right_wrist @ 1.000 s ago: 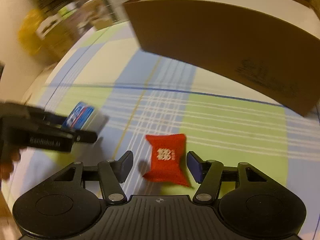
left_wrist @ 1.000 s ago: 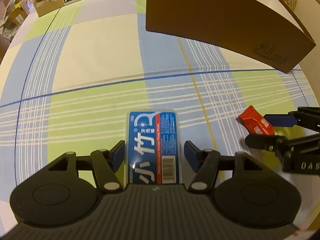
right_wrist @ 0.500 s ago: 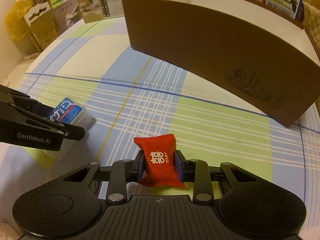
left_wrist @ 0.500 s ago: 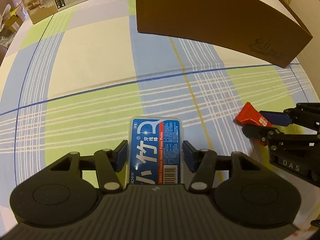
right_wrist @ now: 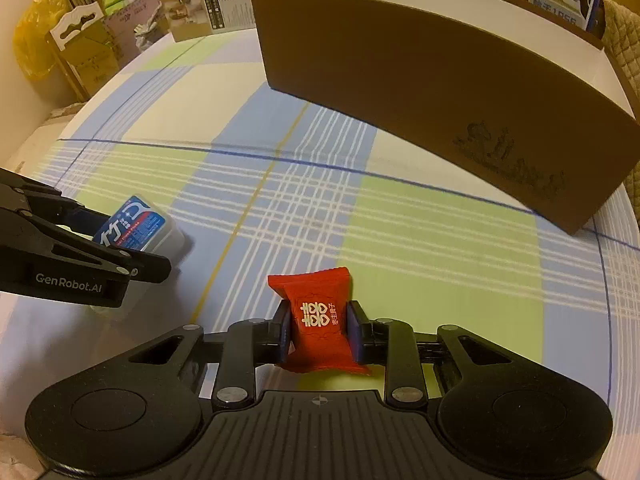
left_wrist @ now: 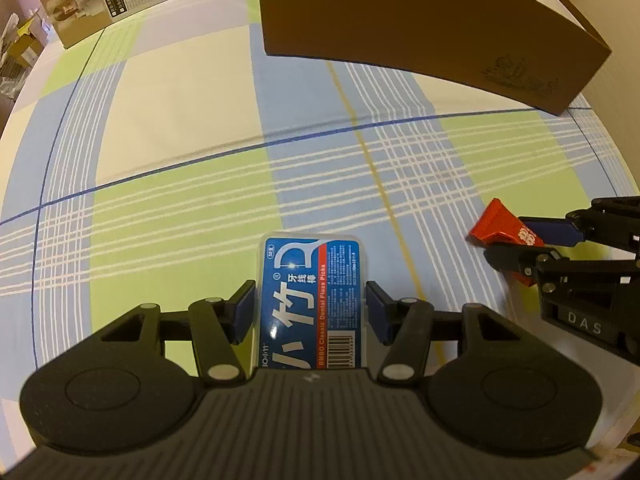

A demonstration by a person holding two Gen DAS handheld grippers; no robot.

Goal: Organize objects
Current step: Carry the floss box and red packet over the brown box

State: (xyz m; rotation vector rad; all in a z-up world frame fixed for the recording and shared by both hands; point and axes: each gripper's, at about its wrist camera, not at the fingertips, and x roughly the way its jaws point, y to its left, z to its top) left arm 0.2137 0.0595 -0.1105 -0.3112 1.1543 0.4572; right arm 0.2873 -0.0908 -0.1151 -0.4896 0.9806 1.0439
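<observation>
A blue-labelled floss pick box [left_wrist: 310,264] lies lengthwise between the pads of my left gripper [left_wrist: 310,304], which press on its two long sides. It shows again [right_wrist: 136,224] at the left of the right wrist view, between the left fingers. My right gripper [right_wrist: 318,332] has a red candy packet [right_wrist: 316,296] between its pads. Its jaws are closing and squeeze the packet's middle. From the left wrist view, the packet [left_wrist: 496,224] sticks out of the right gripper [left_wrist: 516,240] at the right edge.
A large open brown cardboard box [right_wrist: 420,92] stands at the back of the plaid tablecloth [left_wrist: 180,128], also in the left wrist view [left_wrist: 420,28]. A printed carton [left_wrist: 100,0] sits at the far left corner. Beyond the table's left edge are cartons and a yellow bag [right_wrist: 32,48].
The right jaws have closed from wide apart onto the red packet. The left jaws have narrowed onto the floss pick box. Neither hand has shifted much.
</observation>
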